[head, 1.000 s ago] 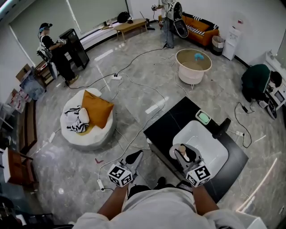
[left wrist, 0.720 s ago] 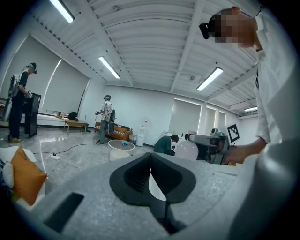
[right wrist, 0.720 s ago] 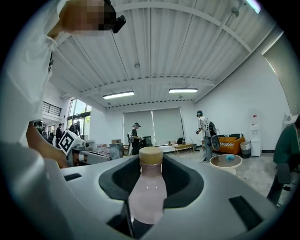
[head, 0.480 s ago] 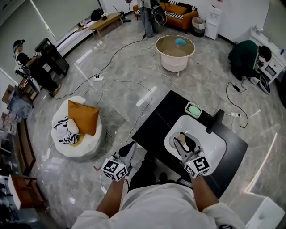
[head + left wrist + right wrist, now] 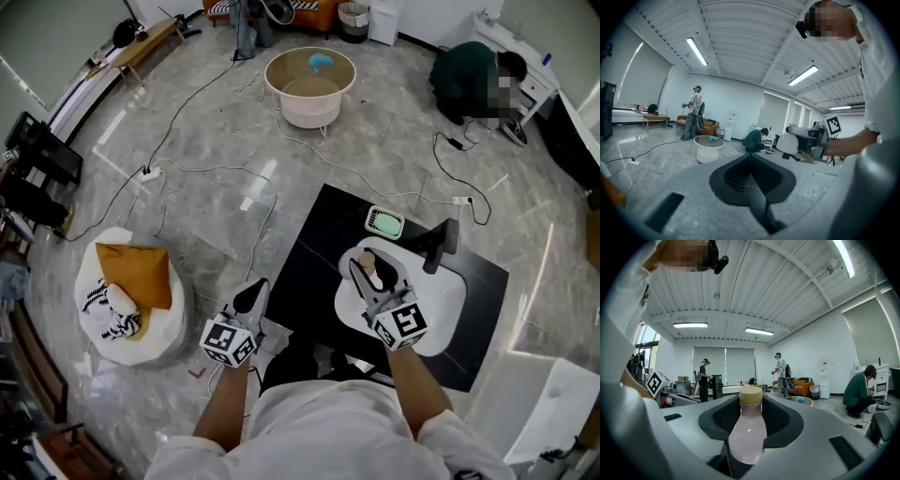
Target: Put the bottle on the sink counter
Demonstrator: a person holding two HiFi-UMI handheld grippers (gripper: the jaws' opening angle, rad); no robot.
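A pale pink bottle with a tan cap is clamped between the jaws of my right gripper. In the head view the right gripper holds it over the left part of the white sink basin, which is set in a black counter. A black faucet stands at the basin's far edge. My left gripper hangs off the counter's left side over the floor, with its jaws pressed together and nothing in them. In the left gripper view the left gripper points out into the room.
A green-and-white dish lies on the counter behind the basin. On the floor are a white round tub, a white beanbag with an orange cushion and several cables. A person in green crouches at the far right.
The head view has shifted, so the sink counter now sits nearer the middle. The right gripper still holds the bottle over the basin. The left gripper stays low by the counter's left side.
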